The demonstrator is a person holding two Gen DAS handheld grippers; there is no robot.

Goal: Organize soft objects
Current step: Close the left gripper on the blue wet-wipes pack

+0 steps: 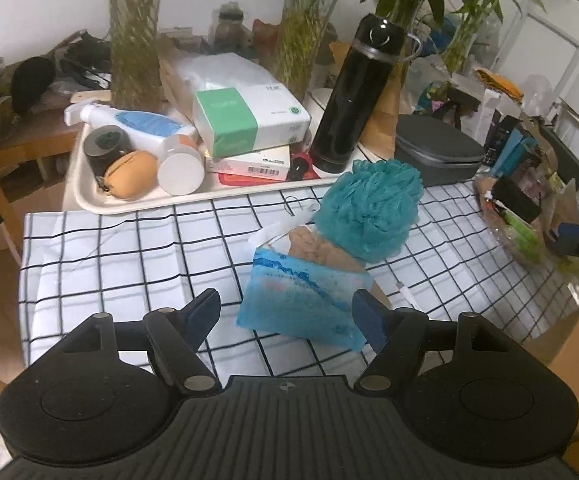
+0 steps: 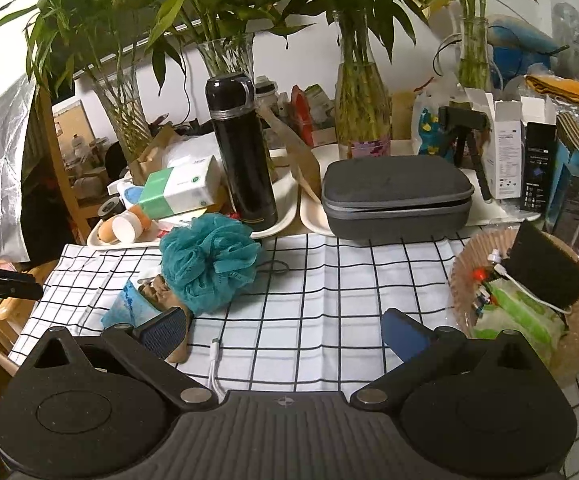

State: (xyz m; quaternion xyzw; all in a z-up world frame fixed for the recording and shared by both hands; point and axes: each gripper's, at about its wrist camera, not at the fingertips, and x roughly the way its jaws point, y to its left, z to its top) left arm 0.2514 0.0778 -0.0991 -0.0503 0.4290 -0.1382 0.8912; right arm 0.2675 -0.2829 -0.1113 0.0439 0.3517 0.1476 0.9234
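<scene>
- Your left gripper is released, jaws spread wide with nothing pressed between them; the blue mesh sponge lies on the cloth just ahead, at about 1 o'clock of the jaw gap, near the right pad. That spread looks chosen to straddle the sponge's full width.
- Your right gripper is also released and empty, with only bare checked cloth between its pads. It seems kept free for a second item.
- The soft things sit bunched together mid-cloth: the teal bath pouf at 12 o'clock of the sponge, touching the tan scrubber wedged between them. In the right wrist view the pouf is at 11 o'clock of your jaws.
- The woven basket at 2 o'clock in the right view already holds a dark sponge and green packets; I judge it the likely home for the soft pile, though that is a guess.
- The tray with its bottles and the black flask sit at the far edge, clear of your reach path.
- A white cable trails just by your right gripper's left pad; mind it does not snag.
</scene>
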